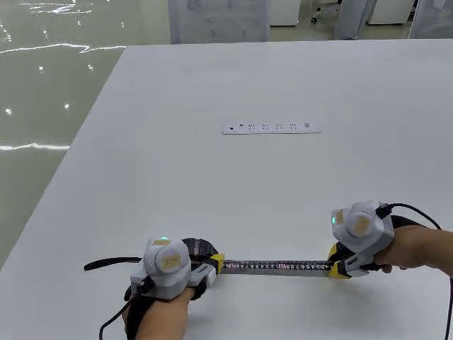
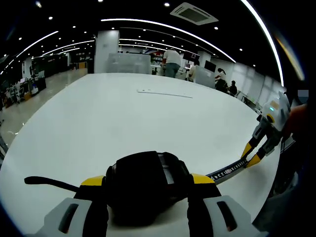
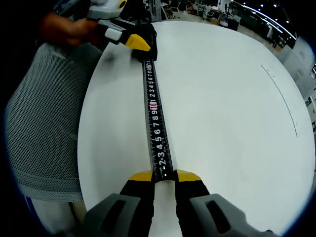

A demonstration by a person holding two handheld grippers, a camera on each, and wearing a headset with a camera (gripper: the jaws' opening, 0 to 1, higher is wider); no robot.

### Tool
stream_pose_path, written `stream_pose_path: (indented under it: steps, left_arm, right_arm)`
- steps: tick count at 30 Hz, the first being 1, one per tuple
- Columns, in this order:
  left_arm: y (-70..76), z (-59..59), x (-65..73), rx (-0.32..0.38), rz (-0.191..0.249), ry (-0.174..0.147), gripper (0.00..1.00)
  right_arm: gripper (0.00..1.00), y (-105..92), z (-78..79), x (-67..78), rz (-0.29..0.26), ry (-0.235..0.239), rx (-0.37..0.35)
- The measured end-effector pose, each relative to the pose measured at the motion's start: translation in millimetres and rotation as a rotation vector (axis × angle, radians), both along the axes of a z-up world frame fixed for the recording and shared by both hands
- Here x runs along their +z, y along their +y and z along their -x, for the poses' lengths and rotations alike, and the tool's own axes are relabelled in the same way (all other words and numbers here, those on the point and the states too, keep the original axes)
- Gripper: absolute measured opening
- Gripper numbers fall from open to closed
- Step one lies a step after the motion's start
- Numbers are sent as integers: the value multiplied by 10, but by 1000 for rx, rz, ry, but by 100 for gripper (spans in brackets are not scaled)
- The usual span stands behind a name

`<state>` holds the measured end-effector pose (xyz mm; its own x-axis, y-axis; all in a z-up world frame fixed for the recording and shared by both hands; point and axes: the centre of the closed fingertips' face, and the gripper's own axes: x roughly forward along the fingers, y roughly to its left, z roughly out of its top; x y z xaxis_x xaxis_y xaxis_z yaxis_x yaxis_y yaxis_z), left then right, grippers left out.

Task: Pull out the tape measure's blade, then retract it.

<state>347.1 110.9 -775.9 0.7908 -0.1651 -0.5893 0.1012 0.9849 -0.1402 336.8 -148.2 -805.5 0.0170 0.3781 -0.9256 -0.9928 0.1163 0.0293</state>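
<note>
Head view: smooth white table point(image 1: 297, 78) with a flat white power strip point(image 1: 271, 128) further back. Left gripper point(image 1: 212, 265) clamps the rounded black tape measure case point(image 2: 145, 182) near the front edge; right gripper point(image 3: 164, 176) pinches the tip of the thin numbered blade point(image 3: 155, 118), stretched straight between them.

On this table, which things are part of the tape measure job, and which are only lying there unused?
In the job:
- tape measure case, clamped in the left gripper
- blade, pulled out, its end pinched by the right gripper

Lying about:
- white power strip, further out on the table, touched by nothing
</note>
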Motion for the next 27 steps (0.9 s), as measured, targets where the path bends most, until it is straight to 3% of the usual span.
stream_pose_path:
  steps: [27]
  left_arm:
    - [-5,-3,-5,-5,12,8,61]
  right_arm:
    - [11,146,-2,0,0,-2,11]
